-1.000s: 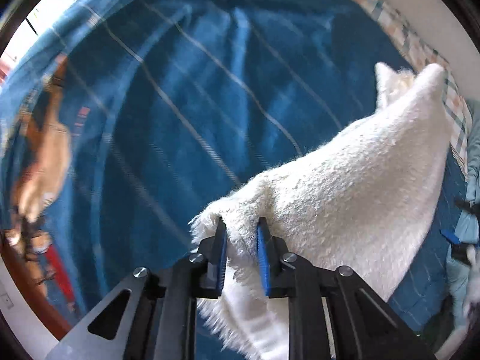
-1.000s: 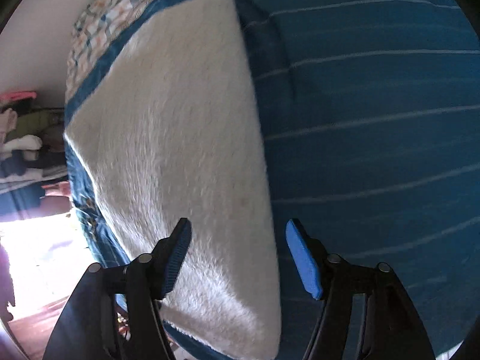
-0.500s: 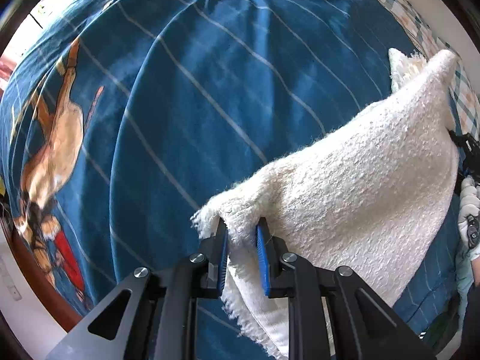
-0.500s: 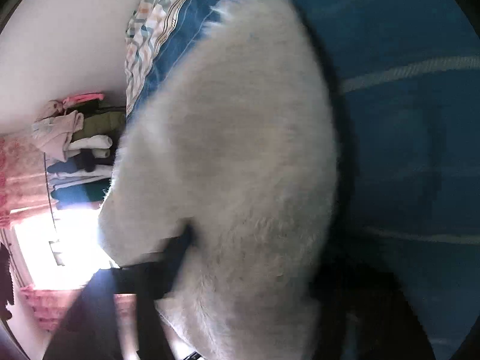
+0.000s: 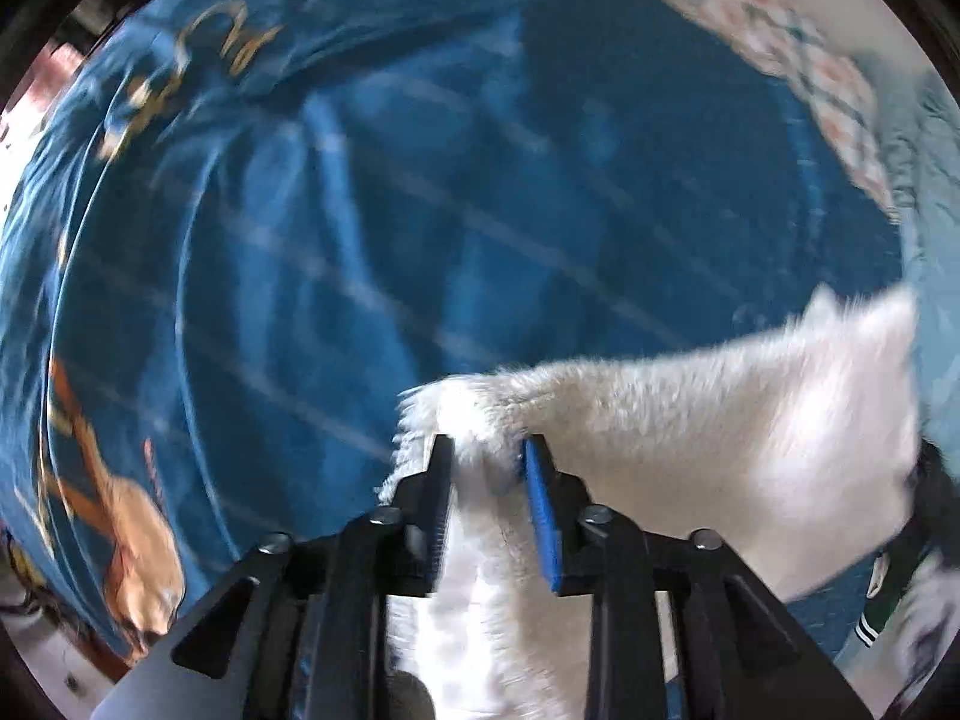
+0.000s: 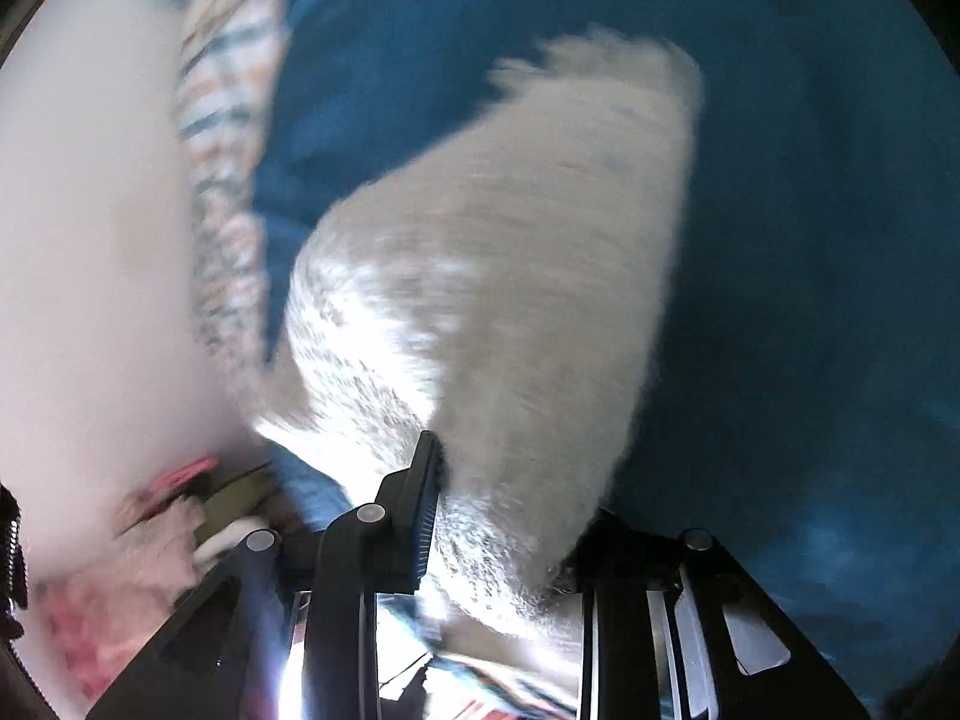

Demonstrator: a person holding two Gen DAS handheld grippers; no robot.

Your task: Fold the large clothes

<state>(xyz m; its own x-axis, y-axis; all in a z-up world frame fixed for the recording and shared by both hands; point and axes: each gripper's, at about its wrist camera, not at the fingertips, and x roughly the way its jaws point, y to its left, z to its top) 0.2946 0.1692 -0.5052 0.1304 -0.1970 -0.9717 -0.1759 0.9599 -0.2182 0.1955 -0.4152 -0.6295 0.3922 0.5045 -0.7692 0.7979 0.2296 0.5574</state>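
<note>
A fluffy white garment [image 5: 690,438] hangs above the blue striped bedspread [image 5: 420,210]. My left gripper [image 5: 487,468] is shut on one corner of it, with the cloth bunched between the blue pads. In the right wrist view the same garment [image 6: 510,276] stretches away from my right gripper [image 6: 510,510], which is shut on its near edge. The right finger there is hidden by the fluffy cloth. Both views are motion-blurred.
The bedspread carries a brown figure print [image 5: 132,540] at the lower left. A checked pillow edge [image 6: 222,180] and a white wall [image 6: 90,240] lie at the left of the right wrist view. Piled clothes [image 6: 180,510] sit below the wall.
My right gripper, open a second ago, has closed on the garment's edge and lifted it. Both grippers have swung, with the garment now stretched between them off the bed.
</note>
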